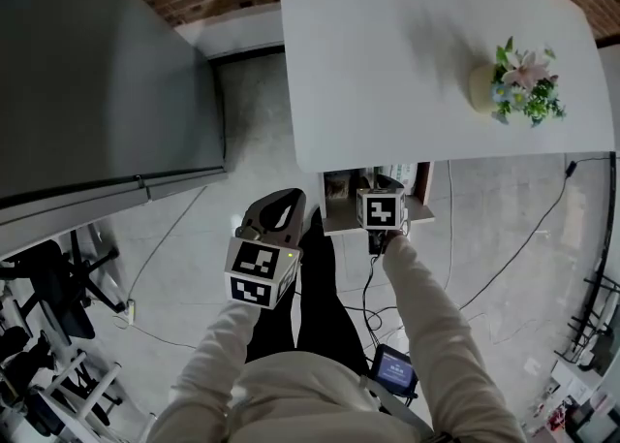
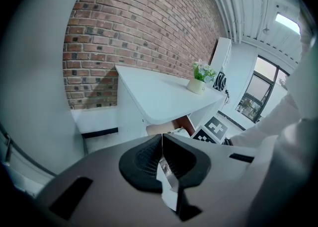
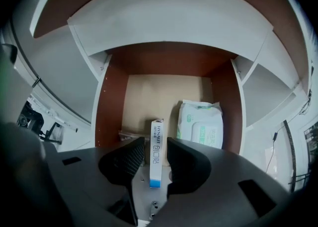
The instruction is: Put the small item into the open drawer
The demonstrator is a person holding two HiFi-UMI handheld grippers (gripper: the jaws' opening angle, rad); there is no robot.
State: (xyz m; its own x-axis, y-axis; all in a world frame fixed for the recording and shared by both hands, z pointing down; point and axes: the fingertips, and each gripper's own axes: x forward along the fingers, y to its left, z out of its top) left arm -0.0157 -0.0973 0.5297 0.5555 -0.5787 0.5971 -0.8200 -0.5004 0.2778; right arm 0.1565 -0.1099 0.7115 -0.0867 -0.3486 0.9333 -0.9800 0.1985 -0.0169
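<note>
A narrow white box with a blue end [image 3: 156, 151] lies lengthwise between the jaws of my right gripper [image 3: 155, 144]. The jaws stand open, with a small gap showing on each side of the box. The gripper points into the open drawer [image 3: 149, 92], whose floor is pale and whose sides are brown. In the head view the right gripper [image 1: 381, 201] reaches under the white table's edge at the drawer [image 1: 341, 226]. My left gripper [image 1: 279, 206] hangs to the left of it over the floor. It is shut, and its pads [image 2: 149, 154] meet with nothing between them.
A pack of wet wipes [image 3: 200, 124] lies in the drawer's right half, and a small dark wrapper [image 3: 126, 134] at its left. A flower pot [image 1: 523, 82] stands on the white table [image 1: 407, 44]. A grey cabinet [image 1: 97, 73] is at the left, and cables [image 1: 504, 257] run over the floor.
</note>
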